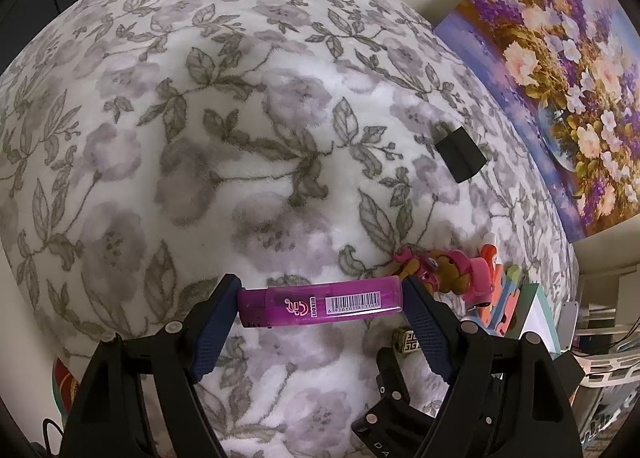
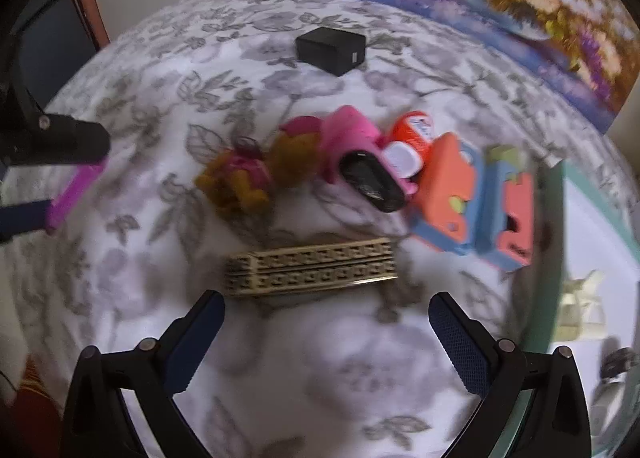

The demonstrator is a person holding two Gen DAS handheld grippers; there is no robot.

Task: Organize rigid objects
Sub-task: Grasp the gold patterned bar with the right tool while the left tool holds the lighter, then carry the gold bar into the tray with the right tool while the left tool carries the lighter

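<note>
My left gripper (image 1: 320,294) is shut on a purple translucent lighter (image 1: 320,302), held crosswise by its two ends above the floral cloth (image 1: 200,118). In the right wrist view the same lighter (image 2: 70,190) shows at the far left in the left gripper's fingers. My right gripper (image 2: 326,310) is open and empty, just in front of a gold patterned bar (image 2: 310,268). Behind the bar lies a row: a plush toy dog (image 2: 256,166), a pink toy (image 2: 352,138) with a black part, an orange-capped bottle (image 2: 412,134) and orange-blue foam pieces (image 2: 476,202).
A black cube adapter (image 2: 332,48) sits at the far side of the cloth; it also shows in the left wrist view (image 1: 460,154). A flower painting (image 1: 560,78) leans behind the table. A teal-edged box (image 2: 560,258) stands on the right. A gold block (image 1: 406,340) lies under my left fingers.
</note>
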